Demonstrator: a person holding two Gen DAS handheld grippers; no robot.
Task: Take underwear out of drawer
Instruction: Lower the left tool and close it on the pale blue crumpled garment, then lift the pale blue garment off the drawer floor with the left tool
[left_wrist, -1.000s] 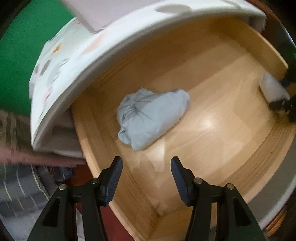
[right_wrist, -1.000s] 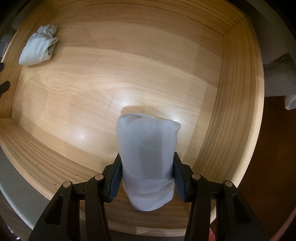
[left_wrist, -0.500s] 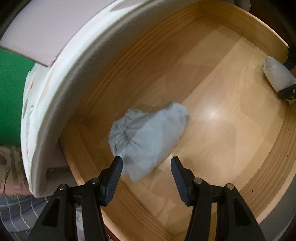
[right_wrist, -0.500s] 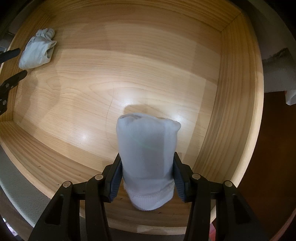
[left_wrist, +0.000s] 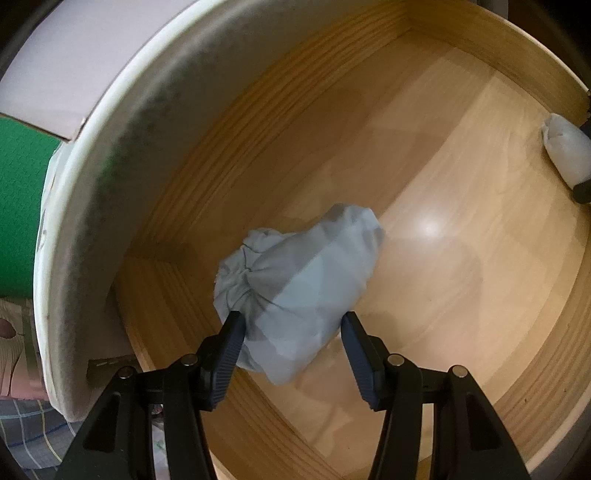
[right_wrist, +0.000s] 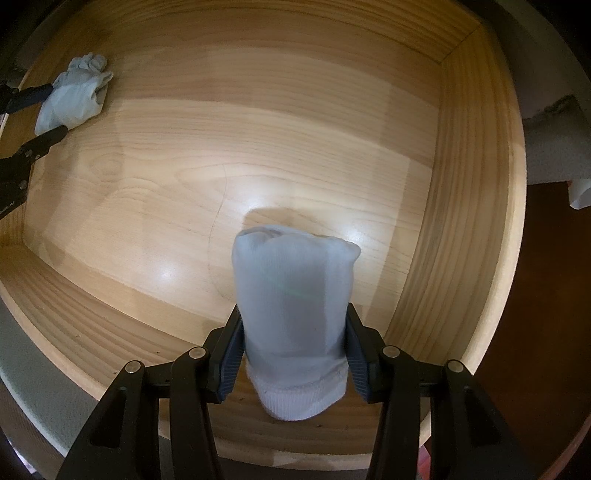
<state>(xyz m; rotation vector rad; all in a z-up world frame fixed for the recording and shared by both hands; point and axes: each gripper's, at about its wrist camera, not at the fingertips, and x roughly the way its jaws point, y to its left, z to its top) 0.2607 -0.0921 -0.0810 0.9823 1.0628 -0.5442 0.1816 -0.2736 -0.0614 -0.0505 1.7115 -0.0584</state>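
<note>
Left gripper (left_wrist: 291, 325) spread wide around crumpled pale-blue cloth bundle (left_wrist: 299, 291) near wooden drawer's (left_wrist: 461, 266) left wall, right gripper (right_wrist: 293, 325) clamping rolled pale-blue underwear (right_wrist: 293, 314) by front-right corner.

Black tongs (left_wrist: 291, 328) with ribbed dark-blue pads (left_wrist: 229, 354), silver rivets.

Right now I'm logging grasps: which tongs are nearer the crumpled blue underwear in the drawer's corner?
Left. The left tongs straddle the crumpled blue underwear, open around it. The right tongs are across the drawer, shut on a rolled white bundle.
</note>
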